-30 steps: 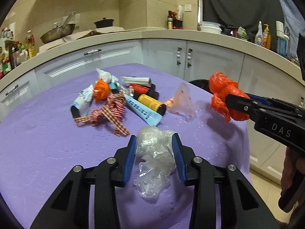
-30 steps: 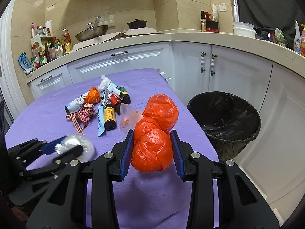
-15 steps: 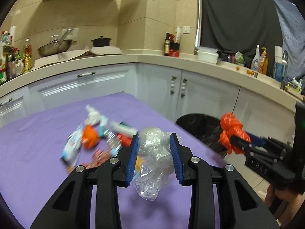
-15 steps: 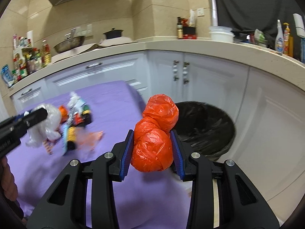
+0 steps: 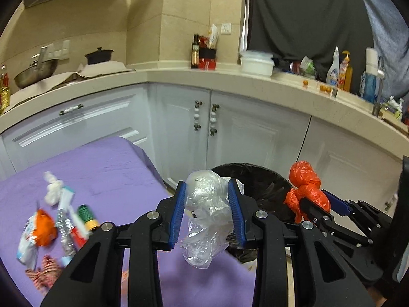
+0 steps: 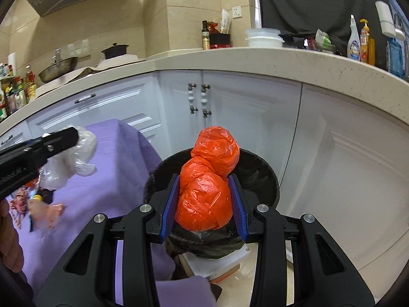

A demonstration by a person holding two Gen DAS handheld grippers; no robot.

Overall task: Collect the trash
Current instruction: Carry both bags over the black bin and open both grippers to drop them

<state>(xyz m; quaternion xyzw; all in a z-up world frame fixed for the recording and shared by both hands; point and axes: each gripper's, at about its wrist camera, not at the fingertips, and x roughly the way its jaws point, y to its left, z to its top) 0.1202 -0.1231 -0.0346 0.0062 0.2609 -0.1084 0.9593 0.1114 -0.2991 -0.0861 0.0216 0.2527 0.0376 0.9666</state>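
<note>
My left gripper is shut on a crumpled clear plastic bag, held over the table's right edge just short of the black-lined trash bin. My right gripper is shut on a knotted orange plastic bag, hanging directly above the trash bin. In the left wrist view the orange bag and right gripper show to the right, over the bin's far side. In the right wrist view the left gripper with the clear bag shows at the left.
The purple-covered table carries several leftover pieces: tubes, an orange wad, a white wad and a checked ribbon. White cabinets and a cluttered counter stand behind the bin. A hand shows at the left edge.
Both grippers have swung right, off the table toward the bin, each still holding its bag. The orange bag now hangs over the bin; the clear bag has reached the table's edge.
</note>
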